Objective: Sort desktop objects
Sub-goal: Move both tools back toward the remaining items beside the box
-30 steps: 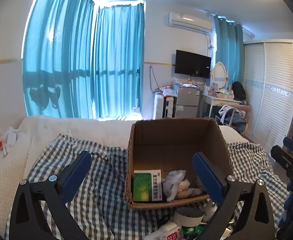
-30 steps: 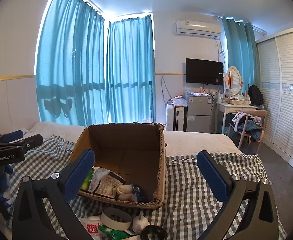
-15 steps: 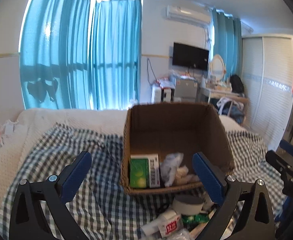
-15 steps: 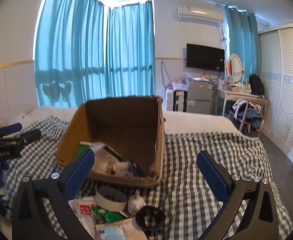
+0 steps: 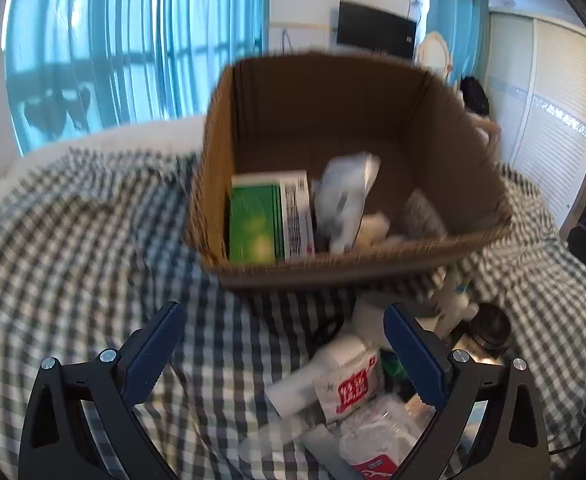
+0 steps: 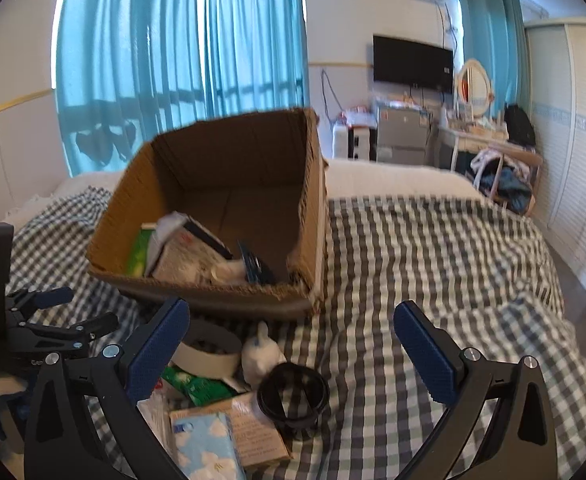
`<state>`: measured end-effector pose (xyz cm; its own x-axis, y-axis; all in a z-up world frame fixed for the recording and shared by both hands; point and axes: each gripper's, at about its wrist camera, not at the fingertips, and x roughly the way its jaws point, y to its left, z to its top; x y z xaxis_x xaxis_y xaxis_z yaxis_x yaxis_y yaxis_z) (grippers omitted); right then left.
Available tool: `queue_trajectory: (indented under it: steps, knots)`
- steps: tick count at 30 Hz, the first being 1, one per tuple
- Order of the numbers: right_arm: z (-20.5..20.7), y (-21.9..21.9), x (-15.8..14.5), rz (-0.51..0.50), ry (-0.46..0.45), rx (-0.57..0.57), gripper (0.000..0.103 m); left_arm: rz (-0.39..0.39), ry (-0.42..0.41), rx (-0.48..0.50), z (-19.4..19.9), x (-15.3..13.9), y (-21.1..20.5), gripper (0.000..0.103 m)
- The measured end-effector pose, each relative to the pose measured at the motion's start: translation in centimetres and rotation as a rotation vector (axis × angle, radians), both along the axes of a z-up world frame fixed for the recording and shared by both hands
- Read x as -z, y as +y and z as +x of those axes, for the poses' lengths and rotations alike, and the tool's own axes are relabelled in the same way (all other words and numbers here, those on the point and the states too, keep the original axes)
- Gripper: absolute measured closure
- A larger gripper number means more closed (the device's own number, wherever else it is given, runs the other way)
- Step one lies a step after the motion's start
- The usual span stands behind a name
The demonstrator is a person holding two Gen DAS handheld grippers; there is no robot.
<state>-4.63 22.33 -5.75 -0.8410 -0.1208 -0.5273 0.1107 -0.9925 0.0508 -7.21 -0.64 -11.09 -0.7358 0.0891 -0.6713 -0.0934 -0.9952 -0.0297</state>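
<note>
Both claws, left (image 5: 283,354) and right (image 6: 291,350), were held wide, empty. Tape roll (image 6: 207,350) was judged light, stiff; best gripped across its rim.

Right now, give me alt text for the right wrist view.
An open cardboard box partly filled with packets sits on a checked cloth. The open, empty right gripper hovers above a tape roll, a black ring and a blue tissue pack.
</note>
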Motion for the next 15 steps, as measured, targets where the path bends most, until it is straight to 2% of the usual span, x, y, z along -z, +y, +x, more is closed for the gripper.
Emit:
queue_trajectory:
  steps: [8,13,15]
  knots:
    - [-1.8,-0.2,3.7,0.017,-0.135,-0.012,0.012,-0.028,-0.096,0.024,-1.2,3.7,0.6,0.007]
    - [-2.6,0.0,5.3,0.04,-0.207,0.002,0.026,-0.029,-0.139,0.074,-1.6,4.8,1.3,0.011]
    - [-2.9,0.3,6.0,0.045,-0.24,0.014,0.03,-0.038,-0.149,0.095,-1.6,5.1,1.9,0.016]
